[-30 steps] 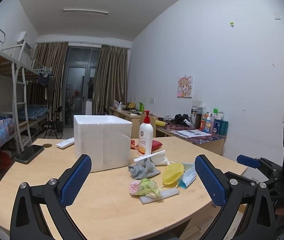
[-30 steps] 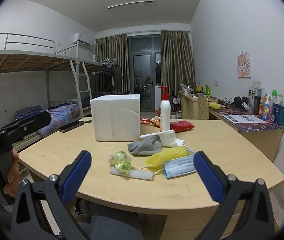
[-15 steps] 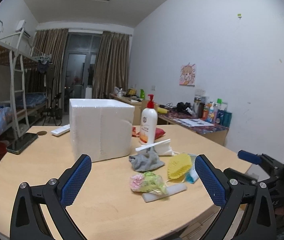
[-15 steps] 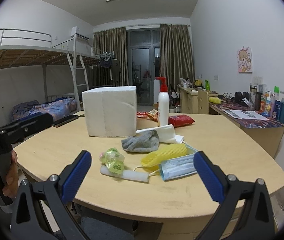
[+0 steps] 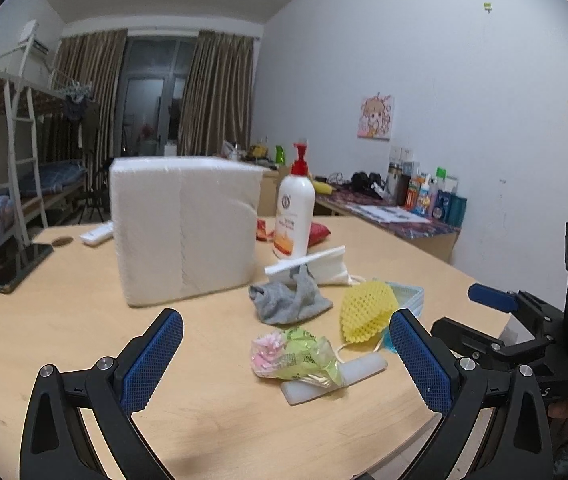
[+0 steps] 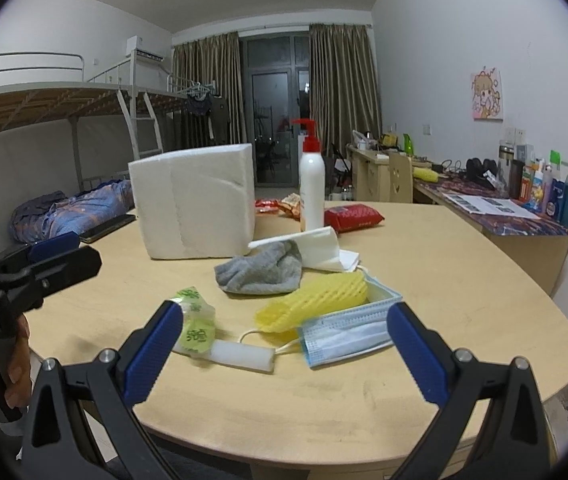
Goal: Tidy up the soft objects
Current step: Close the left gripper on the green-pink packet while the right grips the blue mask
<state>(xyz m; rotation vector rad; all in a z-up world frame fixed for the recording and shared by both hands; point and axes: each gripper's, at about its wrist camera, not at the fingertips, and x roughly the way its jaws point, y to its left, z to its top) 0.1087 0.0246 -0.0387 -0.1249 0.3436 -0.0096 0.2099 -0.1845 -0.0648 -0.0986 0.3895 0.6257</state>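
So both my grippers, left gripper [image 5: 286, 354] and right gripper [image 6: 284, 346], were spread wide and empty over the desk [image 5: 63, 312], soft stuff sat loose by the foam box [image 5: 183, 228], and next I'd probably need to pinch the green packet [image 5: 296, 354].

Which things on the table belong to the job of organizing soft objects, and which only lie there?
For the job:
grey cloth
yellow foam net
face mask
green crinkled bag
white foam strip
white foam box

Just lying about:
lotion bottle
red packet
phone
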